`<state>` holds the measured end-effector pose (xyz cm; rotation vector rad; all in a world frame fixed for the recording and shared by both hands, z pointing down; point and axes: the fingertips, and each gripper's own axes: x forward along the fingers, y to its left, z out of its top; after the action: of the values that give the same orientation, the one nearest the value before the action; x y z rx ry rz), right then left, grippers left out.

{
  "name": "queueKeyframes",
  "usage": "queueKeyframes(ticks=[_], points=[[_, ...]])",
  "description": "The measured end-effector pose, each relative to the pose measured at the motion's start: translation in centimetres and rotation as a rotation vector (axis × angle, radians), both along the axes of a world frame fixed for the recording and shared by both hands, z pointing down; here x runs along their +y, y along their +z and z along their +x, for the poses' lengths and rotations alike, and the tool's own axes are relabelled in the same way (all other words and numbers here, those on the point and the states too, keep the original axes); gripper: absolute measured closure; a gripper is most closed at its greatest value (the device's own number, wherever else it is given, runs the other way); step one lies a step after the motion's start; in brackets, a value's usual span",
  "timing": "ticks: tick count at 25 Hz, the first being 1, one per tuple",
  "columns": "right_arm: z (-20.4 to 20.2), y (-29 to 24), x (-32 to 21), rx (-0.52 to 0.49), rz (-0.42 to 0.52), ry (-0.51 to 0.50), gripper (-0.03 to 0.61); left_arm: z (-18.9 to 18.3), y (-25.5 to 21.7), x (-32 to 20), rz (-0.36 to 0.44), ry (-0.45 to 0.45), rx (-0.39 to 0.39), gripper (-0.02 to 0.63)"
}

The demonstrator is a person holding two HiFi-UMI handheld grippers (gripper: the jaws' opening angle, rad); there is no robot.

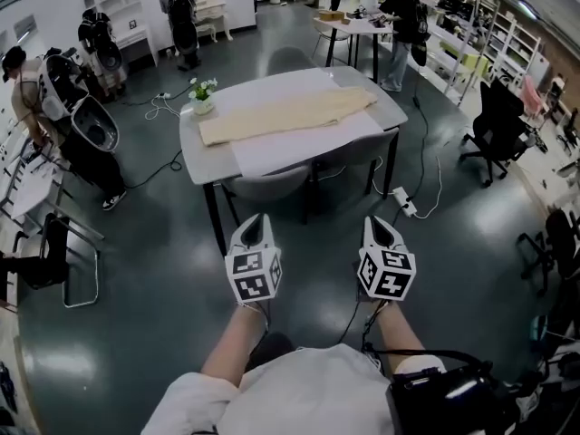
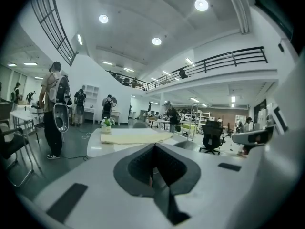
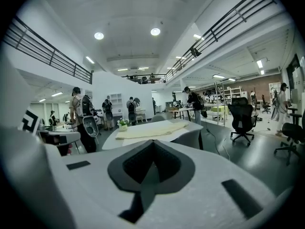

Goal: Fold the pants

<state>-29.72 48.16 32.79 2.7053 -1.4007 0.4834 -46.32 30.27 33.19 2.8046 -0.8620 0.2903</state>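
Across a big open hall with a dark glossy floor (image 1: 136, 270), several people (image 1: 181, 16) work at benches along the walls, well apart from the job.

- Table (image 1: 191, 136): grey, rectangular, well ahead of the person. A white sheet (image 1: 299, 148) covers much of its near side. A chair (image 1: 272, 184) is tucked in under the near edge.
- Pants (image 1: 285, 114): cream-coloured, lying flat along the length of the table, partly on the white sheet. They read as one long narrow strip, broader at the right end, which I take for the waist. The left end stops just beside a small plant pot (image 1: 203, 101). Cloth looks smooth, with few creases. Whether one leg already lies over the other I cannot tell from this far off.
- Left tool (image 1: 257, 220) and right tool (image 1: 381, 225): held side by side low in front of the body, aimed toward the table. Each has its jaws pressed together with nothing between them.

Judgement: folding not yet begun; the step in hand is the approach. To do it well, come square to the near long edge and mind the tucked chair. Spread both tools before reaching in. Take the narrow end at its two corners, keeping clear of the pot. Carry it level to the waist so the edges line up.
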Motion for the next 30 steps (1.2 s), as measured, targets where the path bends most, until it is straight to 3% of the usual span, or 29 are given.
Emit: queueKeyframes(ticks=[13, 18, 25, 30], points=[[11.2, 2.1, -2.8, -0.049, 0.022, 0.081, 0.586, 10.9, 1.3, -4.0, 0.0, 0.023, -0.01, 0.61], [17.1, 1.8, -7.4, -0.036, 0.022, 0.078, 0.586, 16.7, 2.3, -9.1, -0.041, 0.011, 0.0, 0.611], [26.6, -0.9, -15.5, -0.013, 0.052, 0.081, 0.586, 25.6, 0.2, -17.3, -0.018, 0.011, 0.033, 0.611], [30.9, -0.6, -20.3, -0.028, 0.067, 0.086, 0.586, 29.8, 0.3, -21.9, 0.003, 0.019, 0.012, 0.611]])
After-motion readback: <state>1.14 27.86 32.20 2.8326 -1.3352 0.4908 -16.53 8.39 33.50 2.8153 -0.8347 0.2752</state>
